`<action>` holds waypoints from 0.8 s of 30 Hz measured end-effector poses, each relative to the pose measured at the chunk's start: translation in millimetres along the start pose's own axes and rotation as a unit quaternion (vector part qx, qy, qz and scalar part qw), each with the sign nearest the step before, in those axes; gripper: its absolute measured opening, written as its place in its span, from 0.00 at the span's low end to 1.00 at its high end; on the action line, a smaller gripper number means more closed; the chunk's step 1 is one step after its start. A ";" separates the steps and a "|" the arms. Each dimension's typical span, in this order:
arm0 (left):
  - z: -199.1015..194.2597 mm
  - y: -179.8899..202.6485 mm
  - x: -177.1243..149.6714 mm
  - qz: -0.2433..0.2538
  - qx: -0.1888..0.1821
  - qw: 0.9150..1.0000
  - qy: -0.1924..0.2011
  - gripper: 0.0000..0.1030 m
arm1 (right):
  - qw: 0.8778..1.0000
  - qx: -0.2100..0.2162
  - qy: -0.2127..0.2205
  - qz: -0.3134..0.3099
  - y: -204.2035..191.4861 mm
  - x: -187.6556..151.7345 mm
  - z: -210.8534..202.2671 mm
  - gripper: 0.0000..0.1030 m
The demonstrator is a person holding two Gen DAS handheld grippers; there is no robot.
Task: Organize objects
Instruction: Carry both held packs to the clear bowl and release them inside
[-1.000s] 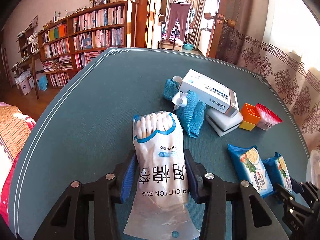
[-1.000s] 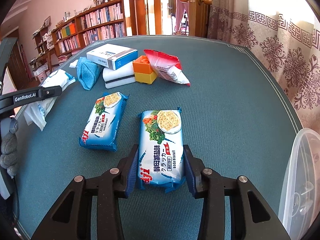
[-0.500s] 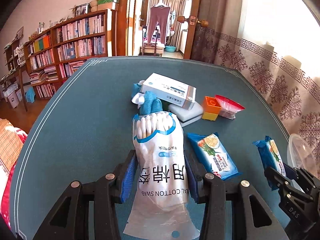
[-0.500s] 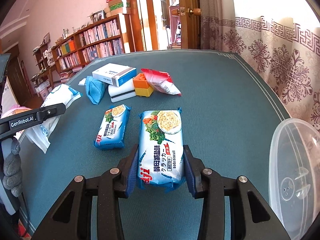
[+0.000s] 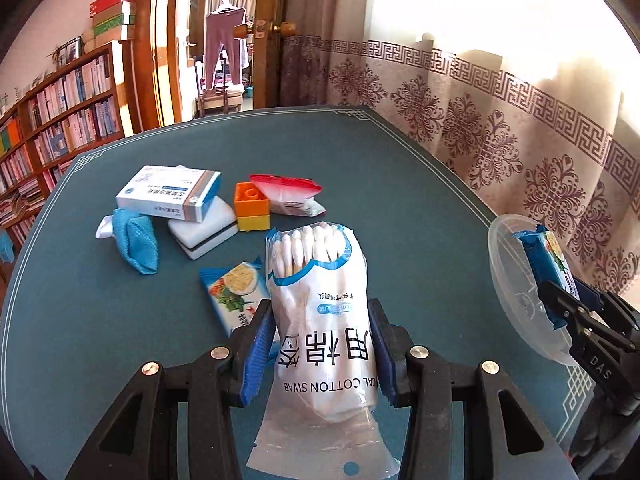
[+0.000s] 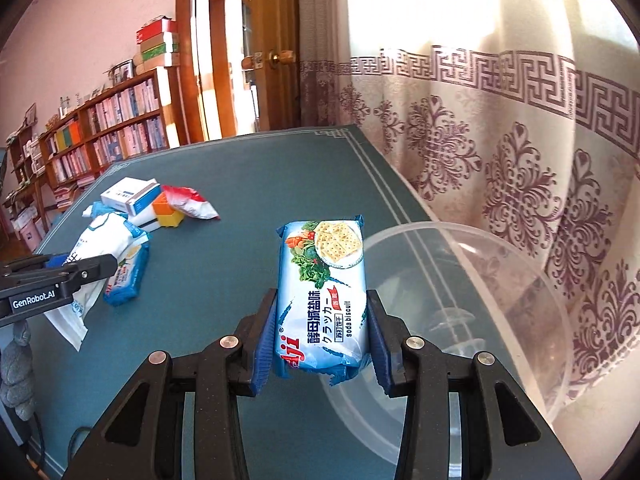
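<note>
Left wrist view: left hand-held gripper (image 5: 318, 354) clamped on swab bag (image 5: 320, 312), long axis along the fingers; tub (image 5: 516, 280) at right edge, across the worktop (image 5: 100, 320).

Right wrist view: right hand-held gripper (image 6: 322, 338) clamped on biscuit pack (image 6: 322, 284), tub (image 6: 480, 320) just right, nearer this hand.

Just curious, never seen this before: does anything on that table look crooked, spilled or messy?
Nothing spilled or torn. The far pile is jumbled, though: a white box lies tilted across a white block, with a crumpled blue cloth beside them. One cracker packet lies askew on the table.
</note>
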State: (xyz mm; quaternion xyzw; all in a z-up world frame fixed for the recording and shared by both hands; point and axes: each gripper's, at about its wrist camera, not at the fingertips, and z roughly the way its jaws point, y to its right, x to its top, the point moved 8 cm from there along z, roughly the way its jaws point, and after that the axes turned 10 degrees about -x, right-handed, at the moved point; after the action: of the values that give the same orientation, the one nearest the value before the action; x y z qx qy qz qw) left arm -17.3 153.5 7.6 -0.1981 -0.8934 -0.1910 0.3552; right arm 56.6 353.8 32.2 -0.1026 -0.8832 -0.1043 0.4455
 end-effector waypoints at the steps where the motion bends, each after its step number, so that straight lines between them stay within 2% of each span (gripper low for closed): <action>1: 2.7 8.3 1.9 0.006 -0.007 1.000 -0.002 0.47 | 1.000 -0.010 -0.003 0.003 9.5 -1.8 0.5 0.41; 11: 31.8 91.3 16.3 0.063 -0.081 0.994 -0.025 0.47 | 0.996 -0.077 -0.037 0.030 81.7 -21.6 10.4 0.41; 24: 71.0 157.5 22.1 0.099 -0.147 0.983 -0.057 0.47 | 0.992 -0.101 -0.054 0.044 118.9 -27.2 28.4 0.41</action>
State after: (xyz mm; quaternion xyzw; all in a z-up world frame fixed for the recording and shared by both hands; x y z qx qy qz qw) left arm 5.3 326.2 7.0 -0.3460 -0.8504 -0.2725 0.2880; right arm 83.3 473.0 4.8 -0.1911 -0.8858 -0.1674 0.3883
